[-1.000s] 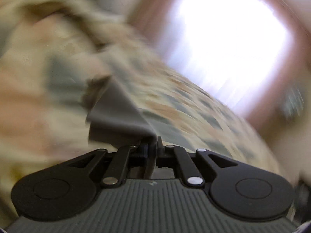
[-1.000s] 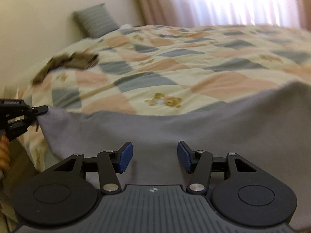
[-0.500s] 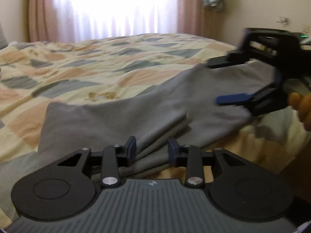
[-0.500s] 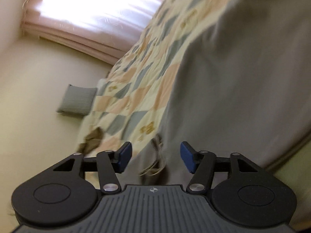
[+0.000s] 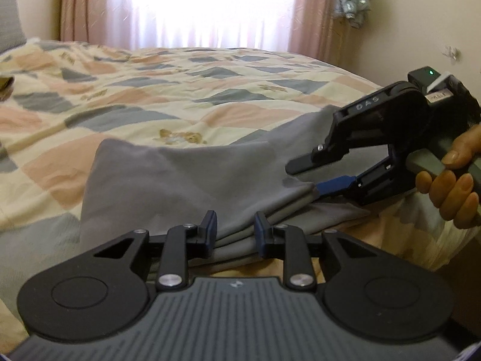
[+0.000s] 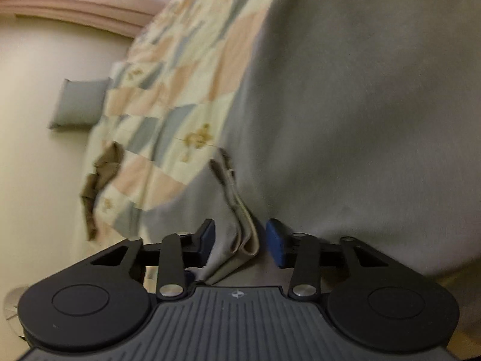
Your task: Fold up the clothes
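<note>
One bed fills most of both views, under a quilt of cream, pink and blue-grey patches. On it, across the lower middle of the left view, lies one grey garment, folded over so that several layers stack along its near edge at the side of the bed; in the right view the same cloth fills the whole right half of the frame. One window glows at the top of the left view between two pink curtains. One grey pillow shows at the left of the right view, against the wall, and one crumpled brown garment lies on the quilt below it, well apart from the grey one. My left gripper sits at the bottom centre of its view; its jaws are closing, partly open, with the stacked edge of the grey garment between them, the pads not yet pressing on it as far as I can tell. My right gripper is rolled onto its side; its jaws are closing too, about half open, with a bunched fold of the cloth in the gap and space on either side. At the right edge of the left view one hand grips its handle, and its two fingers straddle the garment's corner.
</note>
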